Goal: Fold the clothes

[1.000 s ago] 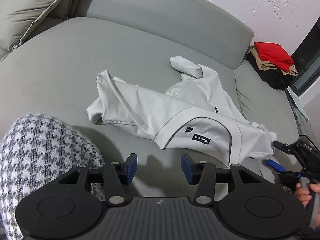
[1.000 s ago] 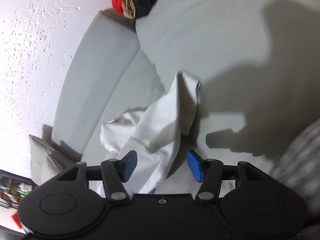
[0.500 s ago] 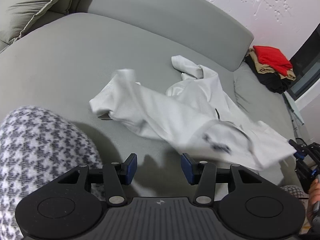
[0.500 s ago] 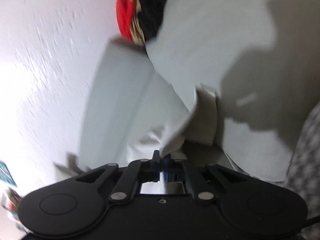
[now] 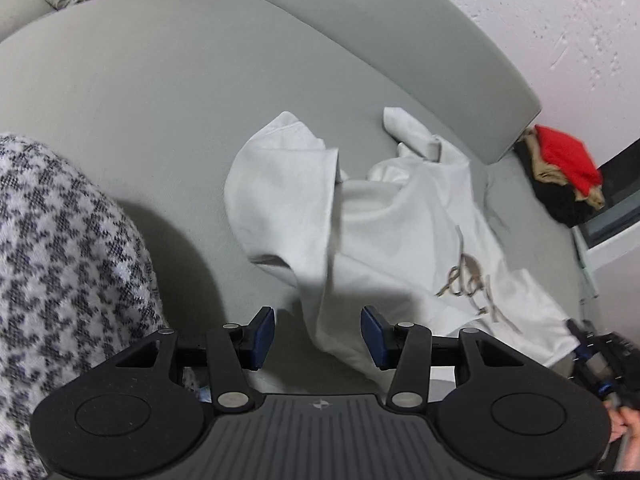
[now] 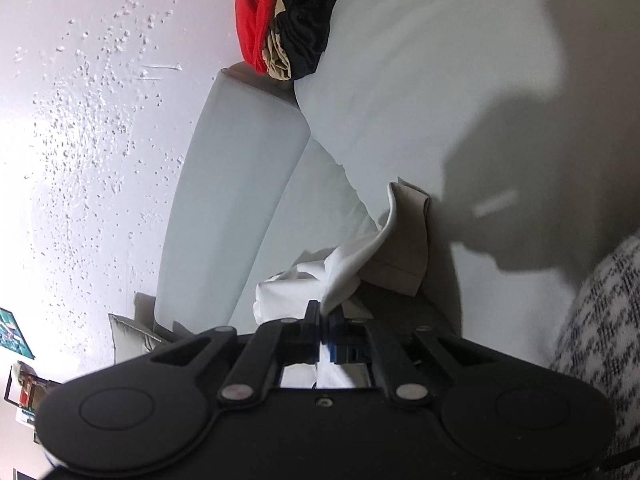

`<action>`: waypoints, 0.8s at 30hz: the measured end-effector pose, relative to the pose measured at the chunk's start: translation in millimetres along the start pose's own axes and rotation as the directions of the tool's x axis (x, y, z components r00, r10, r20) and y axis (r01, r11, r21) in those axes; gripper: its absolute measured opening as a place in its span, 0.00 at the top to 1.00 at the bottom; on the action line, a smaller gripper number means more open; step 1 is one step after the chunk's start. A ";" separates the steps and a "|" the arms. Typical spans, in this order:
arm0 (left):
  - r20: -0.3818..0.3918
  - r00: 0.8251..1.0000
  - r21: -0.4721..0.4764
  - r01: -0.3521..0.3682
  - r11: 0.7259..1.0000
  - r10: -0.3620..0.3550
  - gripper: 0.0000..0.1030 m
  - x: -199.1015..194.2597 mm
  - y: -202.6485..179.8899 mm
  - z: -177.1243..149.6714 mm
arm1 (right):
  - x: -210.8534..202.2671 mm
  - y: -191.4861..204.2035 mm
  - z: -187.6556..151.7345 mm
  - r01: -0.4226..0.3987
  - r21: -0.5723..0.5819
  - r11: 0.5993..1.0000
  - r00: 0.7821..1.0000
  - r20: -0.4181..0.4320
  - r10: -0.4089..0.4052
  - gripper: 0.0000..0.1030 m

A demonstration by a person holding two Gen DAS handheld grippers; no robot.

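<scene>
The white T-shirt [image 5: 384, 240] lay crumpled on the grey sofa [image 5: 160, 92], soft and limp. The right gripper [image 6: 323, 322] pinched its edge; the left gripper [image 5: 318, 336] was narrowing, apparently gripping nothing, beside a hem worth taking.

shirt [image 5: 400, 232] print: we see tan marks near its right edge, too blurred for us to read
poster [image 6: 12, 332] on wall: we make out teal colour only, no letters
rest: we find no readable text, brand or number
</scene>
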State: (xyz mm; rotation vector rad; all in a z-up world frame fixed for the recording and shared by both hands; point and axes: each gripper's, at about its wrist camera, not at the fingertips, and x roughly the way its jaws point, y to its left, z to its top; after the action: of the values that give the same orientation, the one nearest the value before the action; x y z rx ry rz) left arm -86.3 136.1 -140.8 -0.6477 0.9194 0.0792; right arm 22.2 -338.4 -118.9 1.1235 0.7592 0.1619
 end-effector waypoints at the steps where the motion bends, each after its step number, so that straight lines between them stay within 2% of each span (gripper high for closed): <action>1: 0.012 1.000 -0.009 -0.003 1.000 0.003 0.59 0.5 -0.5 -1.3 | -0.7 0.4 -1.5 0.001 -0.001 1.000 1.000 0.000 -0.001 0.95; 3: 0.053 0.998 -0.076 0.039 0.996 -0.035 0.64 -1.7 4.4 -1.9 | -2.1 0.6 -3.9 0.003 -0.003 1.000 1.000 -0.001 -0.003 0.95; 6: 0.123 0.992 -0.162 0.036 0.986 -0.016 0.73 -10.7 11.5 0.4 | -4.0 -3.4 -4.7 0.005 0.000 1.000 1.000 -0.005 -0.005 0.94; 8: 0.143 0.989 -0.193 -0.012 0.981 0.040 0.77 -15.1 12.9 1.7 | -4.7 -5.6 -4.9 0.007 0.001 1.000 1.000 -0.007 -0.007 0.94; 10: 0.129 0.990 -0.205 -0.032 0.978 0.059 0.78 -13.2 12.1 2.3 | -4.5 -7.0 -4.8 0.010 0.000 1.000 1.000 -0.009 -0.010 0.94; 13: 0.076 0.995 -0.207 -0.046 0.977 0.063 0.76 -2.8 7.9 1.7 | -3.3 -7.6 -5.1 0.012 -0.007 1.000 1.000 -0.013 -0.012 0.93; 17: 0.066 0.994 -0.184 -0.075 0.980 0.089 0.72 7.2 0.2 2.4 | 0.2 -5.9 -6.9 0.021 -0.034 0.999 1.000 -0.019 -0.022 0.93; 18: 0.070 0.993 -0.176 -0.078 0.981 0.092 0.74 8.5 -0.7 2.5 | 2.3 -5.4 -7.0 0.026 -0.045 0.999 0.999 -0.020 -0.027 0.89; 19: 0.077 0.993 -0.165 -0.077 0.983 0.091 0.80 8.9 -1.3 2.5 | 4.3 -4.9 -7.1 0.032 -0.056 0.998 0.999 -0.022 -0.033 0.86; 20: 0.081 0.993 -0.148 -0.077 0.986 0.089 0.92 8.3 -1.9 2.3 | 6.4 -4.4 -7.2 0.037 -0.066 0.997 0.999 -0.023 -0.038 0.79; 21: 0.085 0.992 -0.131 -0.076 0.988 0.088 0.97 7.8 -2.4 2.2 | 8.5 -3.9 -7.2 0.044 -0.077 0.996 0.999 -0.024 -0.046 0.73; 24: 0.105 0.990 -0.087 -0.084 0.993 0.093 1.00 3.9 -5.7 2.1 | 14.4 -3.3 -6.2 0.067 -0.108 0.992 0.997 -0.020 -0.070 0.69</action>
State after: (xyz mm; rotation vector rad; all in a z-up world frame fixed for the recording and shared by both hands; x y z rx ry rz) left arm -80.5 131.8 -140.1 -0.6728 0.8428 0.2309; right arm 28.3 -328.4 -129.8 0.9941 0.7997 0.1565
